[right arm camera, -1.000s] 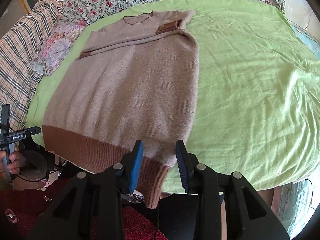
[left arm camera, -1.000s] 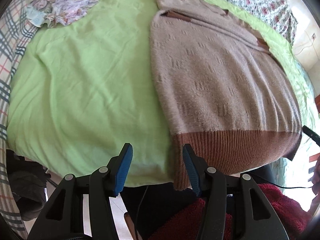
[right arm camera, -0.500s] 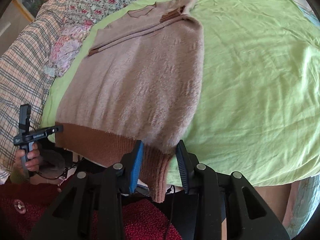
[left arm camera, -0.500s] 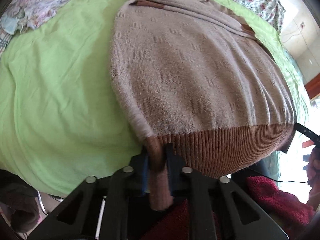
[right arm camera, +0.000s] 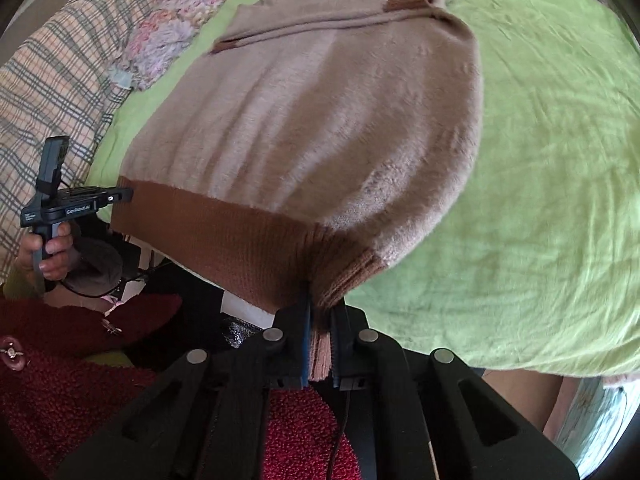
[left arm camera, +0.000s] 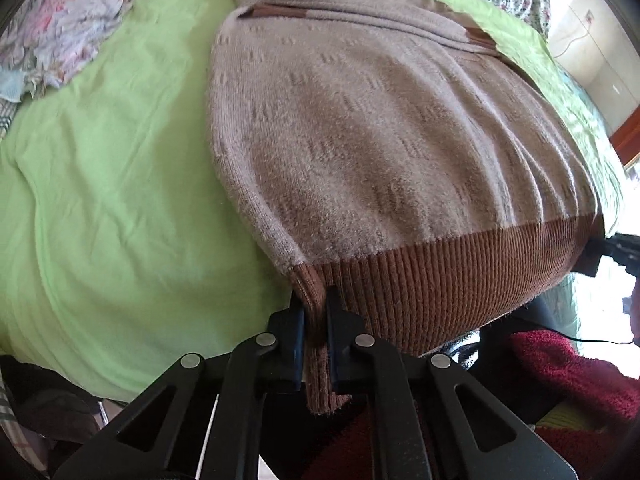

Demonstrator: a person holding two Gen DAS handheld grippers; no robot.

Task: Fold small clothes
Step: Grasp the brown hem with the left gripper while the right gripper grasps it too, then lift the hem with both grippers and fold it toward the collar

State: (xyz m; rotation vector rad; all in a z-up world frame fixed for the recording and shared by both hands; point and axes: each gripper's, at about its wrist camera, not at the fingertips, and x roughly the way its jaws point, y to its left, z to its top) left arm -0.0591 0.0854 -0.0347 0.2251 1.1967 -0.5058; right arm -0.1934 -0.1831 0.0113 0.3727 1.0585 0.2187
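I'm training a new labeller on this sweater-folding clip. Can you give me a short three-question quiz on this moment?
1. True or false: both tongs are shut on the sweater.
2. Which part do the left tongs pinch? A) collar B) hem corner C) cuff
3. Fill in: the sweater lies on a ____ sheet.

Key:
1. True. The right tongs have just closed on the brown ribbed hem at their corner.
2. B, the hem corner.
3. Green.
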